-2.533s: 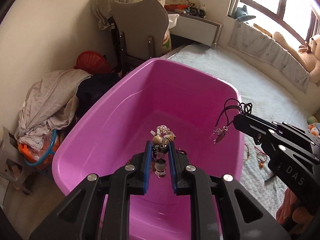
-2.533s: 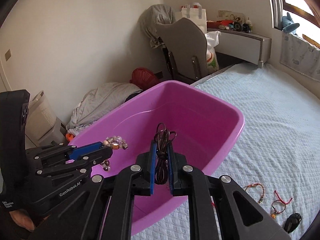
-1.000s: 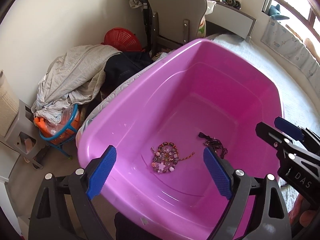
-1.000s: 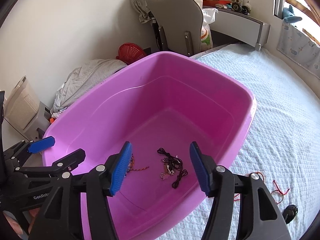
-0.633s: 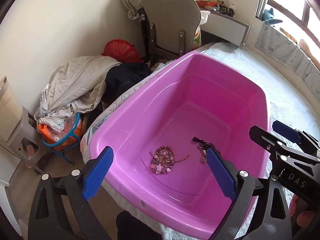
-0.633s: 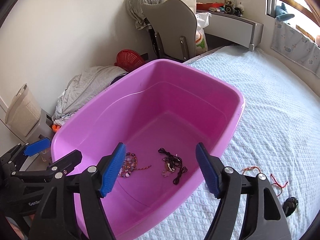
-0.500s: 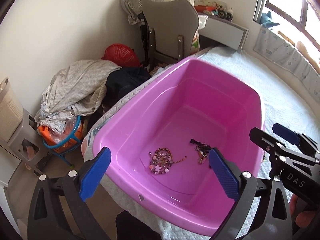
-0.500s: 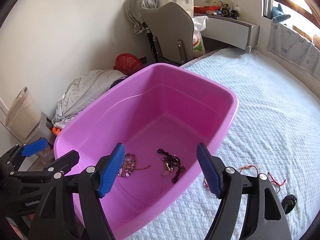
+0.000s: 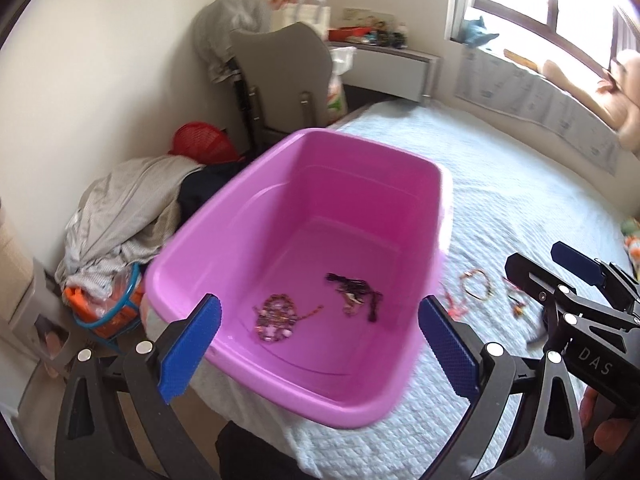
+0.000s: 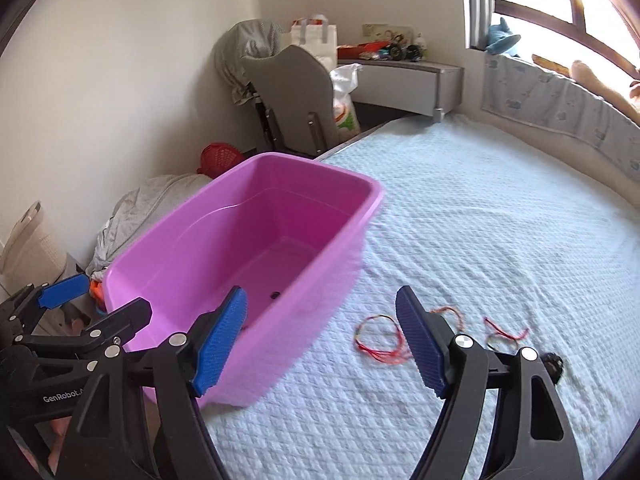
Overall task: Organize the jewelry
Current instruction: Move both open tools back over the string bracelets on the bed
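A pink plastic tub (image 9: 436, 216) (image 10: 360, 216) sits on the bed near its left edge. Inside it lie a beaded bracelet (image 9: 275, 318) and a dark cord necklace (image 9: 354, 295). My left gripper (image 9: 320, 344) is open and empty, above the tub's near rim. My right gripper (image 10: 322, 338) is open and empty, over the bed beside the tub's right wall; it also shows in the left wrist view (image 9: 560, 276). Red string bracelets (image 10: 380, 338) (image 9: 476, 284) lie on the bedspread right of the tub, with another (image 10: 504, 332) and a small dark item (image 10: 554, 360) further right.
The pale blue quilted bedspread (image 10: 480, 220) stretches right toward a window with plush toys (image 9: 616, 92). A clothes pile (image 9: 128, 208), red basket (image 9: 200, 146), grey chair (image 9: 288, 80) and low shelf (image 10: 408, 84) stand left and behind the tub.
Both grippers opened and dropped the beaded bracelet and the cord necklace into the tub. Both then pulled back and rose; the right swung right toward the red bracelets on the bed.
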A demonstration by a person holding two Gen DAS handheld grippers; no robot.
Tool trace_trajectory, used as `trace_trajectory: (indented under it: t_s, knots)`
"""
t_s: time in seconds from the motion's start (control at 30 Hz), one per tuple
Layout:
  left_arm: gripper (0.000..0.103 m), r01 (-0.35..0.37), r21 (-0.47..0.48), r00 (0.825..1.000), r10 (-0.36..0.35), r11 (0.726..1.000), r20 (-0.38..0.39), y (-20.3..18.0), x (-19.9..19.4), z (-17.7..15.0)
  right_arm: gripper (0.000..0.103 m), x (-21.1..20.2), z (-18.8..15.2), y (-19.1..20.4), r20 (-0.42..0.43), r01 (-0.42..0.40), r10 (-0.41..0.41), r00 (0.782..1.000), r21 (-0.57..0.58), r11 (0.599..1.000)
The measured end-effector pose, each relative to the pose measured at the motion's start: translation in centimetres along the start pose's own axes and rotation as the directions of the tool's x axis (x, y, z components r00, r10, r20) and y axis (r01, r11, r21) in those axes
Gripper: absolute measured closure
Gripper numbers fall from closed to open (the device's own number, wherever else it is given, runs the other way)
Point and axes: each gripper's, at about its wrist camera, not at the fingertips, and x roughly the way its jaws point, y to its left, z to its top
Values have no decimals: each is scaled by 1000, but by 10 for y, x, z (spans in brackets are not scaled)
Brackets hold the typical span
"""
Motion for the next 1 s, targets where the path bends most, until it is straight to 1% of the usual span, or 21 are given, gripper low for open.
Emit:
trace_trajectory:
  t_s: [0.13, 0.23, 0.37, 0.57, 0.67, 0.73, 1.0]
  knots:
    - [6, 66, 34, 998, -66, 997, 0, -28, -7, -13, 30, -22, -29, -28, 0, 55, -55, 999, 34, 998]
    - [6, 121, 50, 993, -120, 991, -21, -50, -7, -22, 30, -36, -51, -51, -13, 99, -98, 995, 68, 993]
    - [6, 153, 83, 988, -150, 985, -38, -79, -4, -33, 30, -51, -81, -88, -26, 150, -147, 989, 145, 978]
    - [6, 193, 131, 980, -186, 972, -67, -117, 9, -51, 30, -64, -118, -129, -43, 219, -215, 976, 226, 949]
    - [6, 208, 145, 977, -199, 967, -74, -132, 23, -58, 30, -60, -131, -145, -40, 230, -227, 973, 250, 941]
    - [6, 200, 157, 979, -189, 967, -79, -141, 35, -63, 30, -50, -139, -154, -53, 236, -230, 972, 262, 936]
    - [6, 192, 193, 978, -171, 962, -123, -179, 99, -71, 30, 7, -149, -192, -99, 237, -217, 971, 292, 927]
